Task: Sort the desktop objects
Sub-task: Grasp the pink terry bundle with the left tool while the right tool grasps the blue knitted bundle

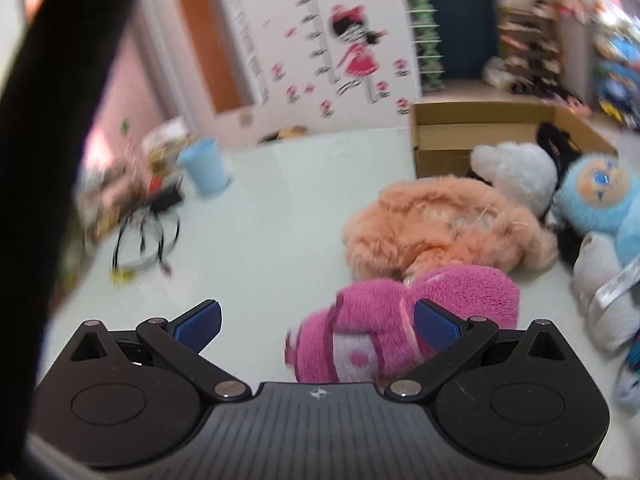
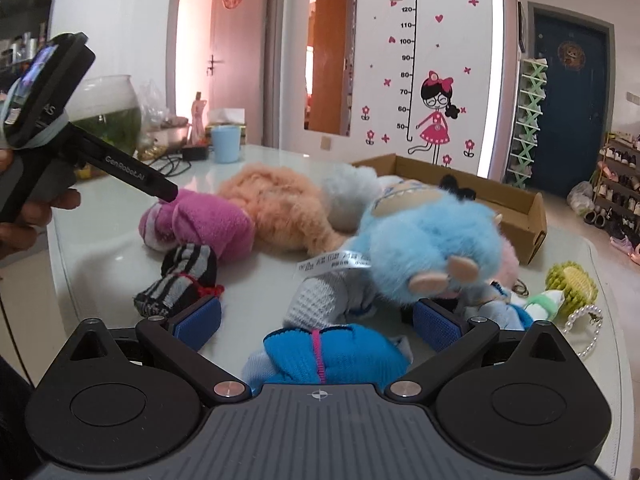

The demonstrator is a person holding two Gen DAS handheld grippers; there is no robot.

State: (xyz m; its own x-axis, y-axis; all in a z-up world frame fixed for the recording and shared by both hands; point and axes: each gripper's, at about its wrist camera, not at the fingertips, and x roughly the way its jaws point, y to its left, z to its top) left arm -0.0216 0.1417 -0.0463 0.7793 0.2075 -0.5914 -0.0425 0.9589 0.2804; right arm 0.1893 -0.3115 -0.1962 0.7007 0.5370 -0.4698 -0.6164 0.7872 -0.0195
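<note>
- The pale counter (image 2: pixel 120 248) is carrying everything I am sorting, and one cardboard box (image 2: pixel 516 204) is lying open at its far side with its long axis running across my view.
- I am counting four plush toys in my right wrist view: one blue plush (image 2: pixel 428 240) lying on its side with its head toward the box, one peach plush (image 2: pixel 280 204) stretched across the counter, one white plush (image 2: pixel 348 192) behind it, and one pink plush (image 2: pixel 204 224) nearest my left gripper.
- One blue sock (image 2: pixel 332 356) is sitting between the pads of my right gripper (image 2: pixel 316 324), whose jaws are spread wide and not pressing it.
- One striped sock (image 2: pixel 180 280) is lying just left of that, its long axis slanting away from me.
- My left gripper (image 1: pixel 316 320) is released too, its right pad touching the pink plush (image 1: pixel 404 320).
- Only my right view is showing the green toy (image 2: pixel 572 284), the pearl strand (image 2: pixel 588 328) and the fishbowl (image 2: pixel 108 112); the one blue cup (image 1: pixel 204 164) is appearing in both.
</note>
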